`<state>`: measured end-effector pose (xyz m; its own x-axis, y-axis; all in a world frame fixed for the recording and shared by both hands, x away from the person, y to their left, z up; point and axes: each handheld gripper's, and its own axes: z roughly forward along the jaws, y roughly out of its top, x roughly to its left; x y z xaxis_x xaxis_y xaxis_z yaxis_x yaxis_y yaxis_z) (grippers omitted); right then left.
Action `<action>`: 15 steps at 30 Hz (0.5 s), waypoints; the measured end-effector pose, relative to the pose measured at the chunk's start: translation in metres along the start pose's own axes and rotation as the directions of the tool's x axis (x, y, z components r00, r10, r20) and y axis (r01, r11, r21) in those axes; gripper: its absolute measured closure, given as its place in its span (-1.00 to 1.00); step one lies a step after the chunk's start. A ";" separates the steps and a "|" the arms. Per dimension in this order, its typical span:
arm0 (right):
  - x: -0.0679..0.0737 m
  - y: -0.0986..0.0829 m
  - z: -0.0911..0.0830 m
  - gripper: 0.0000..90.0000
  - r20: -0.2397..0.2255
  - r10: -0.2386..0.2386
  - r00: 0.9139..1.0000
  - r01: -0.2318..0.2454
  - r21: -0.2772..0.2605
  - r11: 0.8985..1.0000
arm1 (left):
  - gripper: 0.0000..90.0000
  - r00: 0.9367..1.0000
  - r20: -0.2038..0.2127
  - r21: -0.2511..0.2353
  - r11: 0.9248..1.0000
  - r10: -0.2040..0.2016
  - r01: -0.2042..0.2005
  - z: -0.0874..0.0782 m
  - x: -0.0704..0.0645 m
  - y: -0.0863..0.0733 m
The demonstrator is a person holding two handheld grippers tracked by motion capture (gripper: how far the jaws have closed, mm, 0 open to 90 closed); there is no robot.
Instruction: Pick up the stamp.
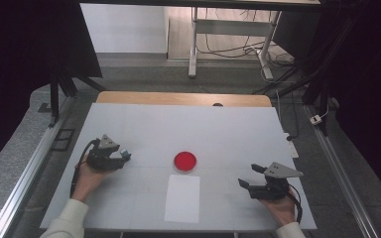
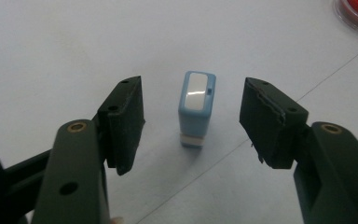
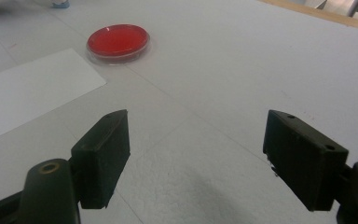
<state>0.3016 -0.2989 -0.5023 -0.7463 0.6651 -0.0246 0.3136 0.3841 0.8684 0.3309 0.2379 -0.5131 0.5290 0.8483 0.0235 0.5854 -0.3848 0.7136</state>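
A small light-blue stamp [image 2: 196, 108] with a white top stands upright on the white table between the jaws of my left gripper [image 2: 193, 123]. The jaws are open on either side of it, with a gap on each side. From above, the left gripper [image 1: 120, 159] is at the table's left with the stamp [image 1: 125, 153] at its tip. A round red ink pad [image 1: 185, 161] in a clear dish lies at the middle, and a white paper sheet [image 1: 182, 198] lies just below it. My right gripper [image 1: 251, 176] is open and empty at the right, and its own view shows the ink pad [image 3: 118, 41] and the paper [image 3: 28, 91] beyond the right gripper [image 3: 200, 144].
The white table top [image 1: 228, 134] has a wooden strip along its far edge. Metal rails run along both sides of the table. A desk frame and cables stand on the floor beyond.
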 end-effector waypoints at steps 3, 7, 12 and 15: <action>0.000 0.000 0.000 -0.51 0.000 -0.001 1.000 0.001 0.001 1.000 | -0.04 1.000 0.002 -0.008 1.000 0.004 -0.004 0.000 0.001 0.000; 0.000 0.000 0.000 -0.51 0.001 0.002 1.000 -0.002 0.001 1.000 | 0.02 1.000 0.004 -0.013 1.000 0.016 -0.016 -0.001 0.000 0.000; 0.000 0.000 0.000 -0.50 0.009 0.000 1.000 0.000 0.003 1.000 | 0.11 0.999 0.005 -0.016 0.999 0.040 -0.039 -0.001 0.000 0.000; 0.000 0.000 0.000 -0.50 0.000 0.002 1.000 -0.002 0.002 1.000 | 0.17 0.999 0.007 -0.019 0.999 0.047 -0.047 -0.001 0.000 0.000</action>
<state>0.3016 -0.2988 -0.5025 -0.7454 0.6662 -0.0230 0.3165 0.3841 0.8674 0.3304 0.2379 -0.5126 0.5602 0.8267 0.0526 0.5481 -0.4176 0.7247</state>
